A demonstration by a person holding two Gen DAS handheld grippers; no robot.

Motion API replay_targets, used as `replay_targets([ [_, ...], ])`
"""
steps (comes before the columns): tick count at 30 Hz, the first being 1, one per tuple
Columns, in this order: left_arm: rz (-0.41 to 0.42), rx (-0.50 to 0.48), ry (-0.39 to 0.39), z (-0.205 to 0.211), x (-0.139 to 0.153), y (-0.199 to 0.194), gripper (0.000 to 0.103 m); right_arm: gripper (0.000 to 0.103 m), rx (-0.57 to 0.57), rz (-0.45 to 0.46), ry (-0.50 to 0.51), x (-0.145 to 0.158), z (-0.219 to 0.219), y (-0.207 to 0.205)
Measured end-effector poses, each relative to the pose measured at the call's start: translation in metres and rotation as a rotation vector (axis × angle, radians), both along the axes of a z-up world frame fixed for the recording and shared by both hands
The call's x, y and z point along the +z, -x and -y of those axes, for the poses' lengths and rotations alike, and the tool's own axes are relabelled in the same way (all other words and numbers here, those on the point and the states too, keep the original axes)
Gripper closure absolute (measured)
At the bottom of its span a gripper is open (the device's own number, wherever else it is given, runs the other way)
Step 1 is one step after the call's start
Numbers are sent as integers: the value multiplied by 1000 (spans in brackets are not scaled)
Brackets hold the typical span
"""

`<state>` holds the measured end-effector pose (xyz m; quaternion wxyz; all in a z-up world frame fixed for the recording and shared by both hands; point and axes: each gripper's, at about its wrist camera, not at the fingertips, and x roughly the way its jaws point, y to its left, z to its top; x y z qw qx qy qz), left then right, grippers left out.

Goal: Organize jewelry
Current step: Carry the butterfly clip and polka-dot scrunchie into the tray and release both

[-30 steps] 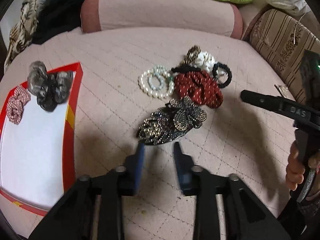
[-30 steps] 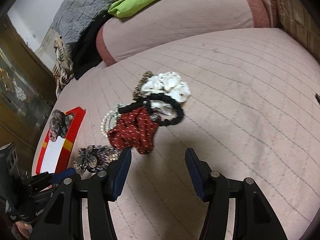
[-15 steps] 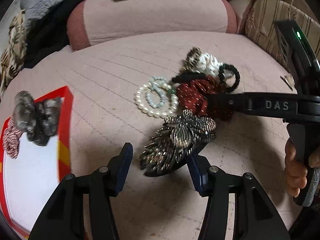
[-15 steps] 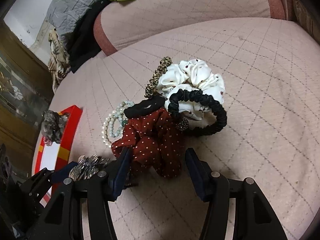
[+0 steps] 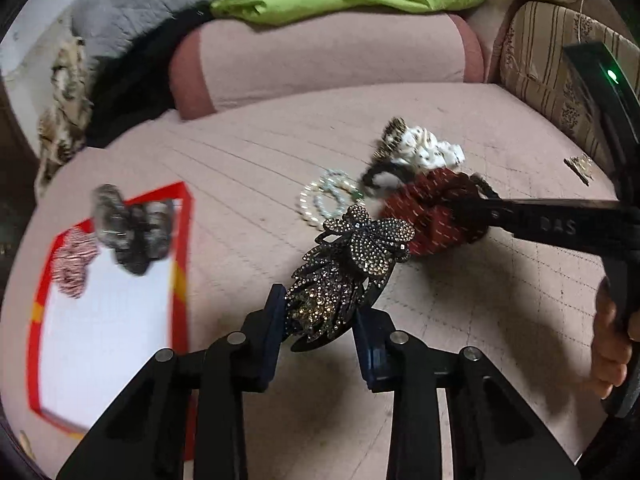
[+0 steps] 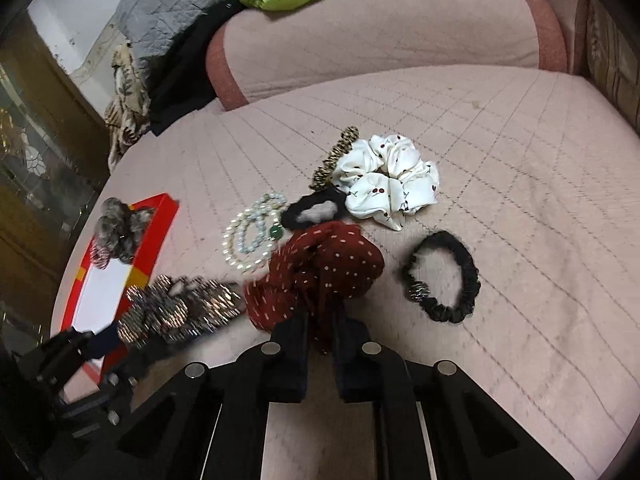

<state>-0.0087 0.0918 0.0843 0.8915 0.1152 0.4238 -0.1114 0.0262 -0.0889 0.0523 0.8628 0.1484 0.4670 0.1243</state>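
Both grips just landed. My left gripper has been closing and now pinches the beaded hair clip, mid-frame, lifted off the bed cover; half a second ago my jaws stood wide around it. My right gripper snapped shut on the red dotted scrunchie, lower centre. Both should go next to the red-rimmed tray at left, which already holds two pieces. Pearls, white scrunchie and black band remain.

Pink quilted bed cover, on it a white cherry-print scrunchie, black scrunchie, pearl bracelets, red-rimmed tray, pink bolster.
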Motion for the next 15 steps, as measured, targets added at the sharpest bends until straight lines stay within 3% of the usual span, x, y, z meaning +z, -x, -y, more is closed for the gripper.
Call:
replay_targets([
  [7, 47, 77, 23, -24, 31, 27, 72, 93, 9, 75, 4, 36, -7, 36],
  [15, 103, 174, -1, -58, 52, 47, 72, 93, 65, 138, -11, 76, -36, 60],
])
